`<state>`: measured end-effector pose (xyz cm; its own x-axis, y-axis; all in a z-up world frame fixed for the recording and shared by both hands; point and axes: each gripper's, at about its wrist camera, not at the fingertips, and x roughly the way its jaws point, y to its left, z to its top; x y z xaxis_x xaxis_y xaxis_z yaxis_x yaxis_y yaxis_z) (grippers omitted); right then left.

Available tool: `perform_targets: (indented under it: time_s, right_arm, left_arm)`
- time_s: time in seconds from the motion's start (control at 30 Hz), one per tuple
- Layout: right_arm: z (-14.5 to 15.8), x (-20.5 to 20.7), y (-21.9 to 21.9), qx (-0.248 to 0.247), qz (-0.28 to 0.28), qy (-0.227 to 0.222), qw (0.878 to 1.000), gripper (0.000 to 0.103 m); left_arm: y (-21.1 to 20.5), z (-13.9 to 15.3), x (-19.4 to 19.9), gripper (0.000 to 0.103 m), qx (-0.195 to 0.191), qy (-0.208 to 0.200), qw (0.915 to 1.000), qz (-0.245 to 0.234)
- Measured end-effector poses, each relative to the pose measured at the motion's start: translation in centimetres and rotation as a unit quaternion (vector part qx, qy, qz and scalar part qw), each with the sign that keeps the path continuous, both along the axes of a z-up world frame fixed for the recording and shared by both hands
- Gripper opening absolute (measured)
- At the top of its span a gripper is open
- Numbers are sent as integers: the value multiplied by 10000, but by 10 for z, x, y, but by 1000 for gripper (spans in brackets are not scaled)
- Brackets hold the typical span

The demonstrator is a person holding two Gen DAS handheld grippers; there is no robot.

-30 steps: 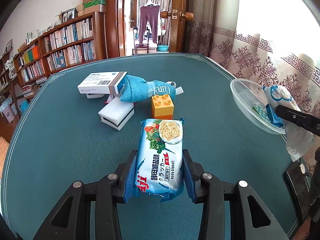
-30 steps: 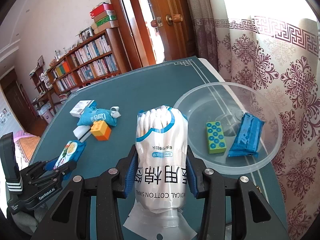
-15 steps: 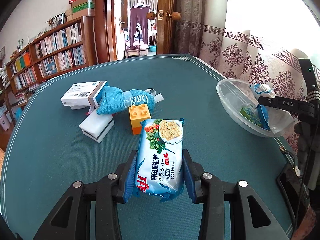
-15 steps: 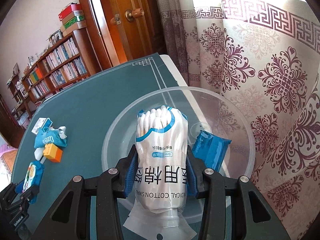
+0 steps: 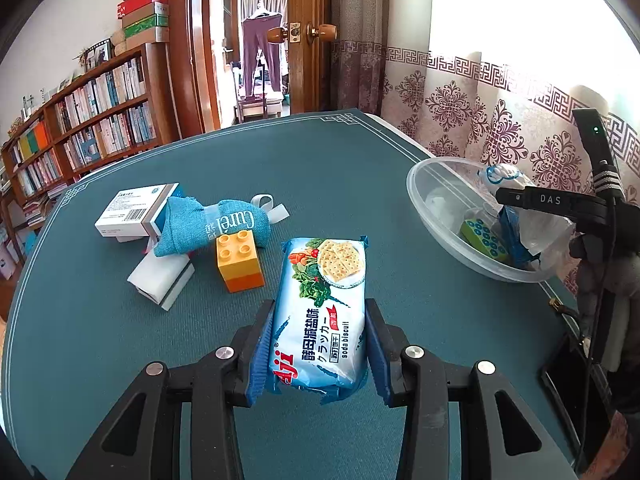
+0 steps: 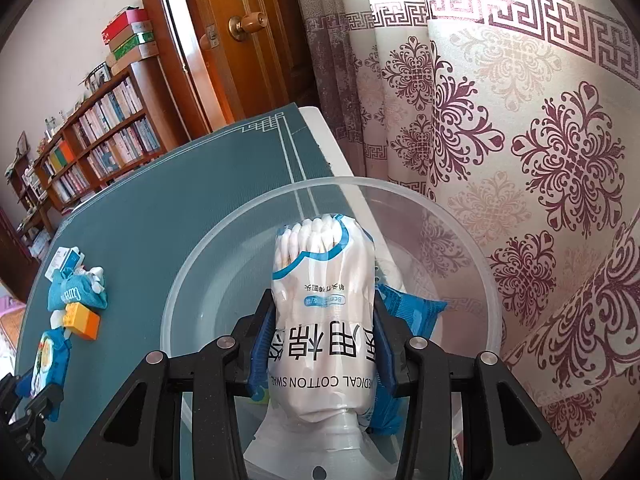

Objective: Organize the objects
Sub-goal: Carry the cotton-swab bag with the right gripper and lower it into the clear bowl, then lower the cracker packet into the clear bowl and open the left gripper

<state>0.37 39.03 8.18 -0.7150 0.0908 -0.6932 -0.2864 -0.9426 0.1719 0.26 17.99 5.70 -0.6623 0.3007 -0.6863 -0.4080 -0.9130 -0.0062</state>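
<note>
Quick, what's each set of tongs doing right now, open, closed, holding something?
Left tongs: closed on the soda biscuit pack.
Right tongs: closed on the cotton swab bag, over the clear bowl.

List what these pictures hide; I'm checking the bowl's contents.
- Green block: right wrist view, hidden behind cotton swab bag.
- Blue packet: both views, mostly covered by that bag.
- Clear bowl floor: right wrist view, near part blocked by right hand-held gripper.

Sunlit patterned curtains (image 6: 520,140), a wooden door (image 6: 224,40) and a full bookshelf (image 5: 88,120) surround the table.
</note>
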Motion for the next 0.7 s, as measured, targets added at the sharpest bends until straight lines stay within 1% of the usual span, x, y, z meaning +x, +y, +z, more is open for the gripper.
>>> perform_targets:
  time_s: [0.17, 0.33, 0.57, 0.7]
  right_arm:
    - [6, 3, 21, 69, -245, 65, 9997, 45]
    - [-4, 2, 37, 45, -382, -54, 9992, 45]
    - [-17, 0, 43, -222, -294, -100, 9993, 45]
    - [-18, 1, 42, -224, -255, -70, 9994, 45]
  left_arm:
    - [7, 0, -1, 44, -26, 1, 10000, -58]
    - [17, 2, -2, 44, -47, 38, 9999, -132]
    - [31, 8, -4, 44, -78, 133, 9996, -227]
    - [39, 8, -8, 44, -53, 74, 9995, -293]
